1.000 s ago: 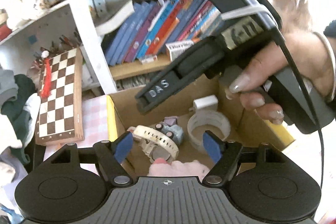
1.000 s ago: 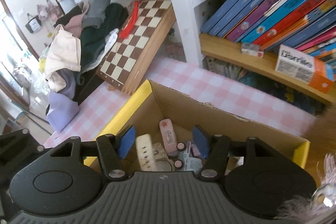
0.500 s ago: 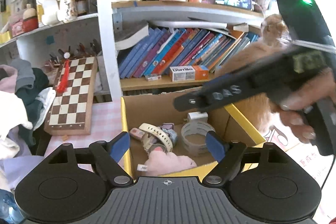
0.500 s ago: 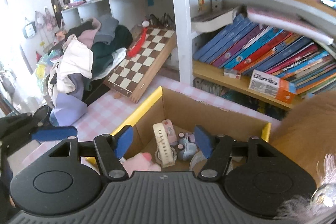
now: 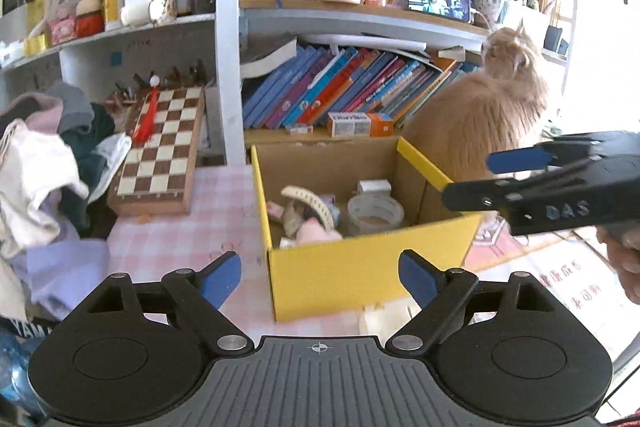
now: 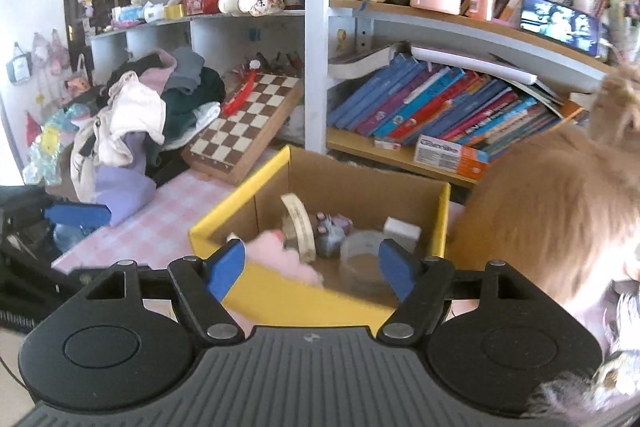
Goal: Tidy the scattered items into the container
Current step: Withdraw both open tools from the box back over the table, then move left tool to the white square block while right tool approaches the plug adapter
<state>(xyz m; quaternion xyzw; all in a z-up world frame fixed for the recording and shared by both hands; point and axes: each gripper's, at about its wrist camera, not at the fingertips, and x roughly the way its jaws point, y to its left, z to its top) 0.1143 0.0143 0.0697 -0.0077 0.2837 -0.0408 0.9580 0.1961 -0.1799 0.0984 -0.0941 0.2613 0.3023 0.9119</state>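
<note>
Both grippers pulled back from box (image 5: pixel 372 275) | jaws spread, empty | pink-checked tabletop (image 5: pixel 224 203), bookshelf (image 5: pixel 360 23) behind

The open yellow-faced cardboard box (image 5: pixel 372 275) is matt paperboard, raw brown inside. In it lie a translucent glossy plastic tape roll (image 5: pixel 374 213) and a fluffy pink plush toy (image 6: pixel 280 259). A pink-and-white checked cloth (image 5: pixel 180 239) covers the table, smooth and matt. The folding chessboard (image 5: pixel 160 151) is varnished wood. Beside the box sits a long-furred ginger cat (image 5: pixel 480 123)
</note>
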